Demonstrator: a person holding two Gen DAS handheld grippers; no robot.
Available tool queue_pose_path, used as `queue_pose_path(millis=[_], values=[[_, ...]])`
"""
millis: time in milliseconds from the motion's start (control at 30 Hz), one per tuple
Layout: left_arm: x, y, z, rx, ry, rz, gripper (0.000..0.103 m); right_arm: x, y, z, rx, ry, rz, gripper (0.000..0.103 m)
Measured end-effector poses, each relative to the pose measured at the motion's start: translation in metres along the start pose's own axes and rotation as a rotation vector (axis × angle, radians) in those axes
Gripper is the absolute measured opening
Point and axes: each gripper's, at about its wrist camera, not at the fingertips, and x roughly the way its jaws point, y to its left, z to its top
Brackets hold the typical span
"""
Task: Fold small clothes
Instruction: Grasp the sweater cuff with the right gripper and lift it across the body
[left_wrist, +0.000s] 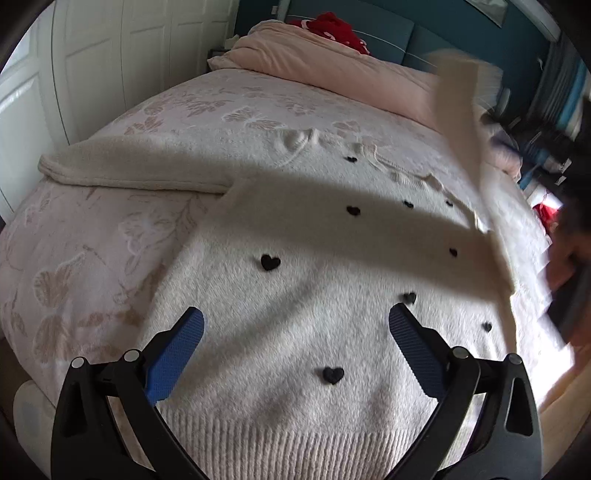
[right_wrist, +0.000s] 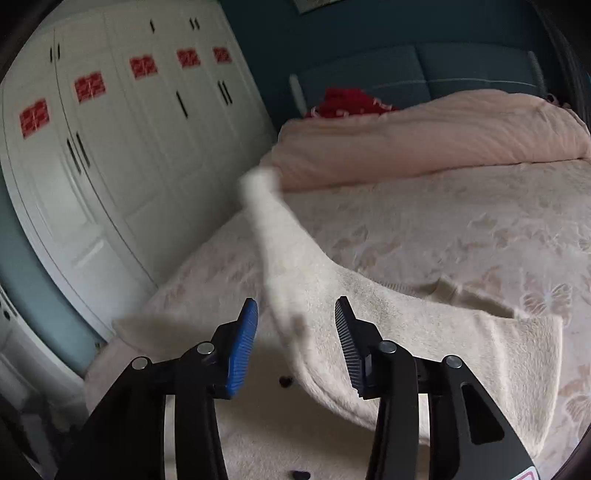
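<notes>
A wide bed under a pale pink butterfly-patterned cover carries a fluffy cream knitted sweater with small black hearts, spread flat near the foot edge, one sleeve blurred in mid-air. Left gripper hovers spread above its ribbed hem; right gripper spread, pinching nothing.

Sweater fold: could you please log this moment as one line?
left gripper: open over sweater | right gripper: open | right sleeve: airborne, blurred
</notes>
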Motion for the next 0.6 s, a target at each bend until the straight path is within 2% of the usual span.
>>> queue_pose_path(millis=[100, 200, 300, 333, 433, 533, 600], values=[[0.006, 0.012, 0.024, -0.026, -0.016, -0.022, 0.098, 0.015, 0.0, -0.042, 0.02, 0.082, -0.016, 0.042], [0.029, 0.019, 0.053, -0.047, -0.016, -0.062, 0.098, -0.008, -0.029, -0.082, 0.131, 0.109, -0.068, 0.043], [0.073, 0.016, 0.083, -0.086, 0.033, -0.113, 0.098, -0.042, -0.071, -0.122, 0.283, 0.117, -0.148, 0.049], [0.093, 0.014, 0.093, -0.122, 0.063, -0.161, 0.098, -0.05, -0.086, -0.133, 0.347, 0.113, -0.16, 0.051], [0.143, 0.008, 0.113, -0.261, 0.131, -0.237, 0.098, -0.062, -0.126, -0.152, 0.521, 0.097, -0.176, 0.051], [0.178, 0.0, 0.122, -0.349, 0.139, -0.21, 0.096, -0.055, -0.153, -0.156, 0.611, 0.051, -0.154, 0.051], [0.194, 0.0, 0.124, -0.39, 0.145, -0.187, 0.069, -0.043, -0.175, -0.156, 0.705, 0.024, -0.119, 0.052]])
